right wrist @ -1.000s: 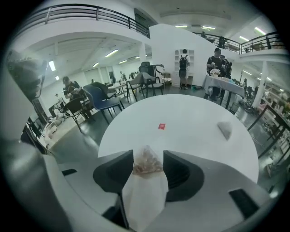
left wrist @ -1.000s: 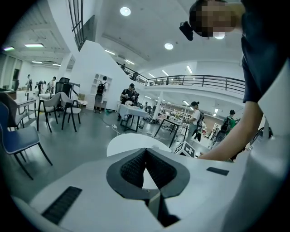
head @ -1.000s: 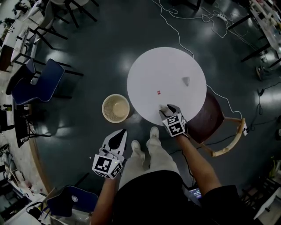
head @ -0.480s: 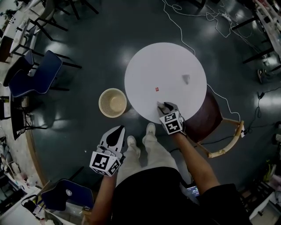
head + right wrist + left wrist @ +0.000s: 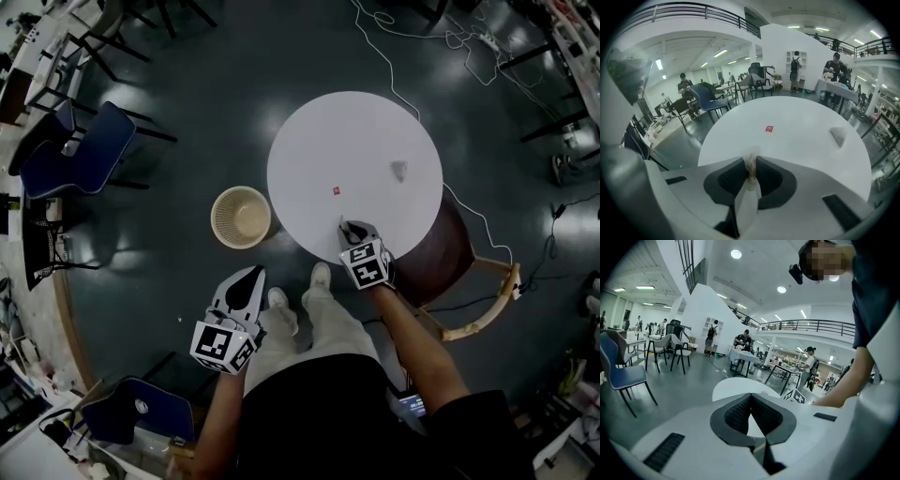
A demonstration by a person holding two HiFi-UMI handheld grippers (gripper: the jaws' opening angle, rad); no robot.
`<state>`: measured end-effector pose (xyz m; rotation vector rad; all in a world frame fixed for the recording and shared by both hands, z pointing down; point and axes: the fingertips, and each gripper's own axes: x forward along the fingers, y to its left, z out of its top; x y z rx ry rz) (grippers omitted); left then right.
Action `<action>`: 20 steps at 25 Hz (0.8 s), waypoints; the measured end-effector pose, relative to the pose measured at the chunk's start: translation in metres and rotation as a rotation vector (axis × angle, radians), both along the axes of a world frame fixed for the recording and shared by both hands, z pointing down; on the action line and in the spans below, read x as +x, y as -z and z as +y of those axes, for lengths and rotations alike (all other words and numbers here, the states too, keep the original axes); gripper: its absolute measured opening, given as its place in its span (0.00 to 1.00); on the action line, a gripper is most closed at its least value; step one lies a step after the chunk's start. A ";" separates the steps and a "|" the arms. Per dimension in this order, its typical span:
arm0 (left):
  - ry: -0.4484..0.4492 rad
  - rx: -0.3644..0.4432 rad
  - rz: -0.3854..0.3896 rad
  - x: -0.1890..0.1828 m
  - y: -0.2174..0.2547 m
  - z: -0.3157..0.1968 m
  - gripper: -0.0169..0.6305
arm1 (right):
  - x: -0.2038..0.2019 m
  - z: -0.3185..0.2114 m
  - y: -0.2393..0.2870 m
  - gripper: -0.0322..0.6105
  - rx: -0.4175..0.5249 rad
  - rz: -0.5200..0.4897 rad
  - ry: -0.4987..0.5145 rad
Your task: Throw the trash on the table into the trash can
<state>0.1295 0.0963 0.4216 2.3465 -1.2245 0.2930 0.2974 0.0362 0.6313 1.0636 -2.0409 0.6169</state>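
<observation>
Jaws just closing, our right gripper clamps the wrapper at the lower edge of the table, and the trash can waits frame-left of it, nearer our left gripper, jaws together.

A round white table stands on a dark, glossy floor that mirrors the ceiling lights. Well to the table's left is 1 blue chair; a brown wooden chair sits tucked against its right edge. Beyond the table, a white cable snakes over the floor, and a white wall and a railed mezzanine rise.
</observation>
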 end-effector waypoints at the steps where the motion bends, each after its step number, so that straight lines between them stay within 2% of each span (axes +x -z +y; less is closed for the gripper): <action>1: 0.006 0.001 0.001 -0.002 0.000 0.001 0.05 | -0.001 0.000 0.001 0.15 0.006 -0.003 0.004; 8: 0.059 -0.004 -0.007 -0.024 0.002 0.005 0.05 | -0.024 -0.003 0.013 0.14 0.019 -0.037 0.037; 20: 0.113 -0.008 0.007 -0.106 -0.009 -0.001 0.05 | -0.119 -0.026 0.029 0.14 0.050 -0.059 0.109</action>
